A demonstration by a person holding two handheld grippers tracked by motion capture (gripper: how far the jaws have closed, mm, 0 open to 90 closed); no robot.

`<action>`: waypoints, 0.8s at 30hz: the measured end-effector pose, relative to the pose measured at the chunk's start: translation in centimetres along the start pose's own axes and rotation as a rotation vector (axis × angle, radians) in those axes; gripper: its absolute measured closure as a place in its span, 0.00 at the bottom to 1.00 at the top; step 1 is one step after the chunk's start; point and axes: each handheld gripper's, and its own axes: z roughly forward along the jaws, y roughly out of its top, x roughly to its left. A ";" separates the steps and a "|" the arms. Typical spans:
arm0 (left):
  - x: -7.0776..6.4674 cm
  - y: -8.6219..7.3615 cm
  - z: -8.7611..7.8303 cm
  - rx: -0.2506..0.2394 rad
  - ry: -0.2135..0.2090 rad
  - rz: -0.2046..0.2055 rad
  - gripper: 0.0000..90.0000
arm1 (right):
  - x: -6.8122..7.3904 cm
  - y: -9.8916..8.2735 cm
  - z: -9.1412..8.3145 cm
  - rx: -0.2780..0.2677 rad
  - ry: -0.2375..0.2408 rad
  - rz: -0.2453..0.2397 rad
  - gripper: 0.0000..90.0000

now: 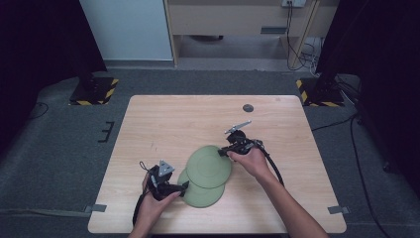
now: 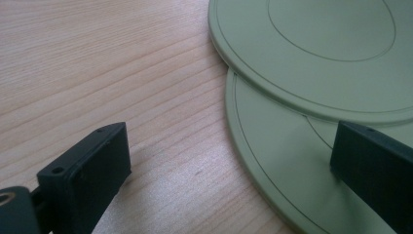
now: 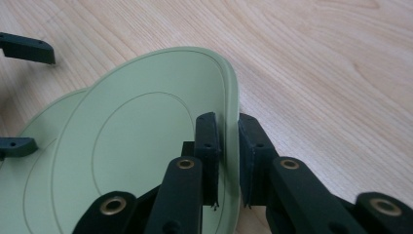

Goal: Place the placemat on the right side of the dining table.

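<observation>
Two pale green plates lie overlapping on the wooden table. The upper plate (image 1: 208, 165) (image 2: 331, 48) (image 3: 136, 126) rests partly on the lower plate (image 1: 200, 196) (image 2: 277, 146) (image 3: 34, 185). My right gripper (image 1: 225, 151) (image 3: 229, 131) is shut on the upper plate's right rim, one pad inside and one outside, and that side looks tilted up. My left gripper (image 1: 184, 186) (image 2: 229, 156) stands open at the lower plate's left edge, with one jaw over bare wood and the other over the plate. Its fingers (image 3: 27, 48) appear far off in the right gripper view.
The table (image 1: 163, 119) has bare wood to the left, right and back of the plates. A small dark round disc (image 1: 248, 107) sits near the back edge. Black stands with striped bases (image 1: 94, 91) flank the table on the grey floor.
</observation>
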 end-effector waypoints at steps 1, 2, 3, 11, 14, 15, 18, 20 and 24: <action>0.0 0.0 0.0 0.000 0.001 0.000 0.01 | 0.0 0.0 -0.2 0.001 -0.003 0.000 0.91; 0.0 0.0 0.0 0.001 0.001 0.001 0.01 | -0.1 0.0 -0.4 -0.001 -0.005 -0.002 0.91; 0.0 0.0 0.0 0.000 0.004 0.003 0.01 | -0.1 0.0 -0.5 0.000 -0.006 0.000 0.92; 0.5 0.1 -0.5 -0.005 0.020 0.001 0.03 | 0.1 0.1 -1.4 -0.008 -0.015 0.000 0.93; 1.0 0.2 -0.9 -0.026 0.024 -0.022 0.03 | 0.4 0.2 -1.5 -0.014 -0.016 -0.010 0.94; 1.1 0.3 -1.1 -0.027 0.028 -0.022 0.03 | 0.4 0.2 -1.6 -0.013 -0.015 -0.010 0.94; 1.4 0.5 -1.5 -0.033 0.034 -0.022 0.03 | 0.6 0.3 -1.8 -0.018 -0.013 -0.013 0.95; 1.6 0.7 -1.7 -0.031 0.042 -0.013 0.03 | 0.6 0.3 -2.0 -0.021 -0.009 -0.014 0.95; 2.0 1.1 -2.0 -0.033 0.051 -0.016 0.03 | 0.7 0.5 -2.3 -0.014 -0.005 -0.012 0.95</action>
